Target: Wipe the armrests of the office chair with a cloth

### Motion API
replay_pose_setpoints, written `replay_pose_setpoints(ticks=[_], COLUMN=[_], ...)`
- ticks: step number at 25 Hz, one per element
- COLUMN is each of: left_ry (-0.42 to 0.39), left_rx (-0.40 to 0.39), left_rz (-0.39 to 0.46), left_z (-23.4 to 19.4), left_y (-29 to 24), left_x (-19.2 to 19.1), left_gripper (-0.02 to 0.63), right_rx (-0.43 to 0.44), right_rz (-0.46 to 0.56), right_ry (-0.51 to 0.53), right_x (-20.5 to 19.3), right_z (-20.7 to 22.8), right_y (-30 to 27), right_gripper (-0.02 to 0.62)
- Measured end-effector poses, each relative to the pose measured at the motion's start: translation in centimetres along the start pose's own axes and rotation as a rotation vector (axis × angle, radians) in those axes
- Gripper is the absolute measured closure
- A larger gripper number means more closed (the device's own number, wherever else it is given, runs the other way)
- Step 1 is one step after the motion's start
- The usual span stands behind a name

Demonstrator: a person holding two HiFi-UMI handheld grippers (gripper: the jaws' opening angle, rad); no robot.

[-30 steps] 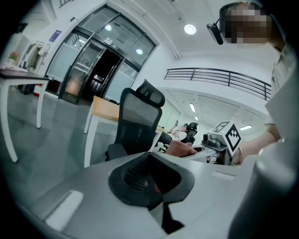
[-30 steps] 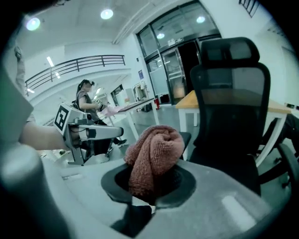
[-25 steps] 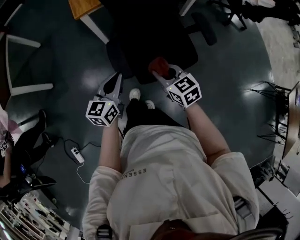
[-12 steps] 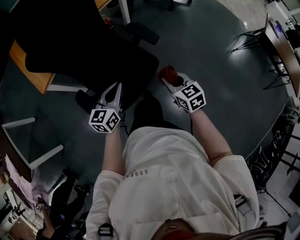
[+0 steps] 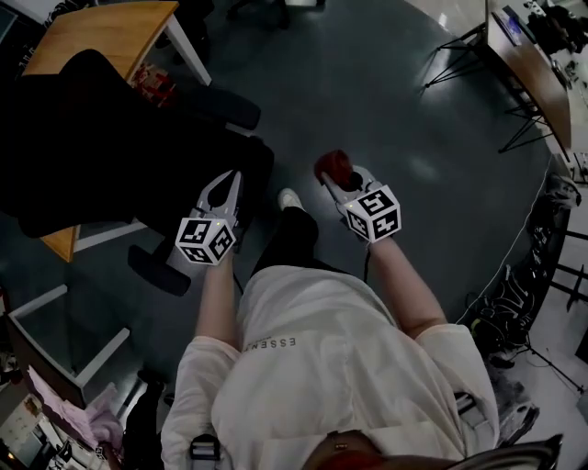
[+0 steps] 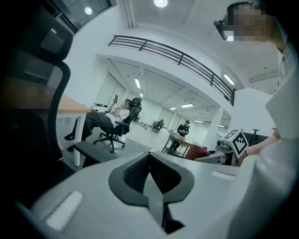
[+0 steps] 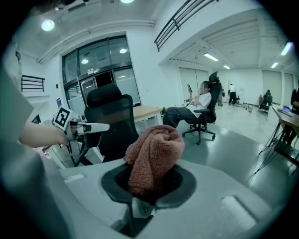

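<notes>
The cloth (image 7: 154,156) is clamped in the right hand-held gripper (image 5: 336,176). Its jaws are closed as far as the fabric allows. The cloth is bunched so that a rounded wad projects beyond the tips, which presents a padded face for wiping.

The left hand-held gripper (image 5: 224,182) is empty, with its jaws brought fully together. It is held by the seat edge of the chair (image 5: 110,138). It is judged to be placed there to steady the chair, which is likely to roll or swivel under wiping pressure.

The chair is located to the person's front left, beside a table (image 5: 101,27). Two armrests are seen: the far armrest (image 5: 223,106) and the near armrest (image 5: 158,268), which lies just left of the left hand-held gripper. The cloth is held over the floor (image 5: 413,110), apart from both armrests.

Wiping is judged not yet started. The right hand-held gripper must next be carried leftward to an armrest and the wad pressed onto its top. A firm grip is advised, as the cloth may be dragged out by friction.
</notes>
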State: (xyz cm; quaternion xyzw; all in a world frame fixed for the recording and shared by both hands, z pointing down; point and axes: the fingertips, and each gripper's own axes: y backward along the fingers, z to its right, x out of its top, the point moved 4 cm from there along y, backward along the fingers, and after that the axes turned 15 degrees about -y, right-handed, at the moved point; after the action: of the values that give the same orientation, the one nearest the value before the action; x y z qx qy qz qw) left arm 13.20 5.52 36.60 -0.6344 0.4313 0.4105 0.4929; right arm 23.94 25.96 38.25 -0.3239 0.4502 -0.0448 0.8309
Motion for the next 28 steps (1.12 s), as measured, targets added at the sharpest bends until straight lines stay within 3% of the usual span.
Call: replay_pose_setpoints(ticks=[6, 11, 19, 22, 28], left_ry=[0.008, 0.03, 0.101, 0.147, 0.263], left_rx=[0.027, 0.091, 0.246, 0.348, 0.639], left_rz=[0.027, 0.04, -0.003, 0.006, 0.02], left_z=[-2.9, -5.9, -9.1, -10.9, -14.1], left_y=[-8.4, -11.6, -11.2, -10.9, -9.9], left_x=[2.6, 4.5, 3.4, 3.2, 2.0], left_gripper=[0.589, 0.588, 0.589, 0.589, 0.589], right_rx=[0.017, 0.067, 0.271, 0.367, 0.554], right_rz=[0.002, -0.03, -0.176, -0.237, -0.406], right_ry=[0.025, 0.082, 0.257, 0.321, 0.524], right_x=[7.2, 12.9, 17.6, 18.9, 19.8], right_z=[5.3, 7.3, 4.1, 2.4, -0.4], right_y=[-2.8, -7.7, -17.6, -22.0, -31.0], right_gripper=[0.548, 0.548, 0.548, 0.548, 0.546])
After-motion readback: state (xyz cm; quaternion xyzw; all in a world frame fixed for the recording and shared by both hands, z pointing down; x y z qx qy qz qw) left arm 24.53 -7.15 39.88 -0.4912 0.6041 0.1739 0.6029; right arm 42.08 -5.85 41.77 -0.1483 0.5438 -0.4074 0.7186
